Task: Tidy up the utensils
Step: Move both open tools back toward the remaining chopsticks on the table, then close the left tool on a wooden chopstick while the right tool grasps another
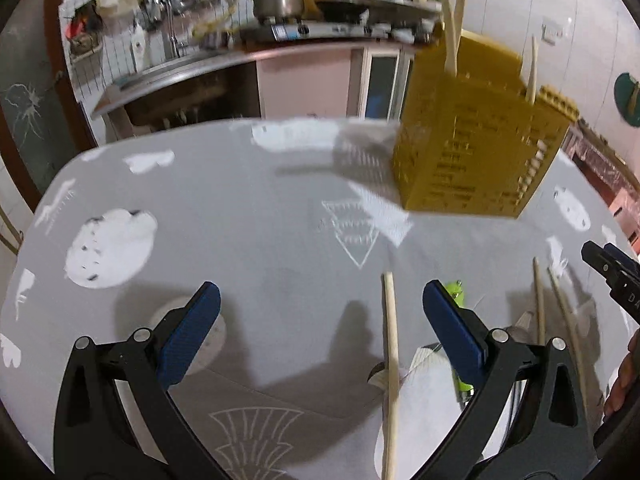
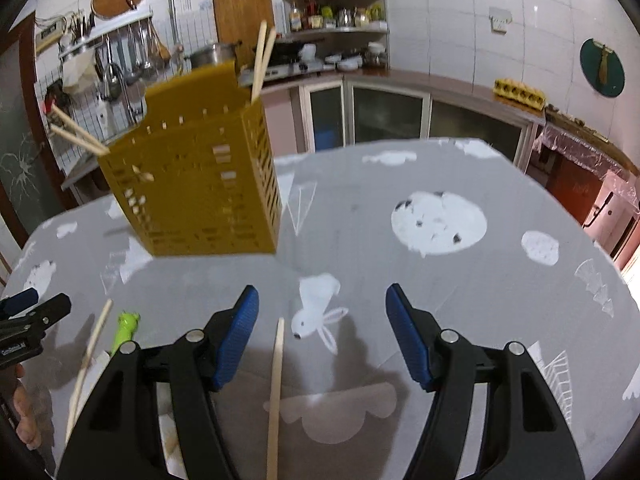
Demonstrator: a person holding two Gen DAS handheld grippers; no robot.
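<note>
A yellow slotted utensil holder (image 1: 476, 148) stands on the grey patterned tablecloth (image 1: 248, 232) with chopsticks sticking out of it; in the right wrist view the holder (image 2: 196, 176) is at the far left. My left gripper (image 1: 320, 308) is open and empty above the cloth. A loose chopstick (image 1: 391, 368) lies between its fingers, near the right one. Two more chopsticks (image 1: 540, 308) and a green-handled utensil (image 1: 456, 292) lie to the right. My right gripper (image 2: 322, 312) is open and empty, with a chopstick (image 2: 276, 392) lying below it.
A kitchen counter (image 1: 224, 64) with a stove, a pot and hanging tools runs behind the table. Shelves with jars (image 2: 336, 16) stand in the corner. The right gripper's tip (image 1: 608, 268) shows at the right edge of the left wrist view.
</note>
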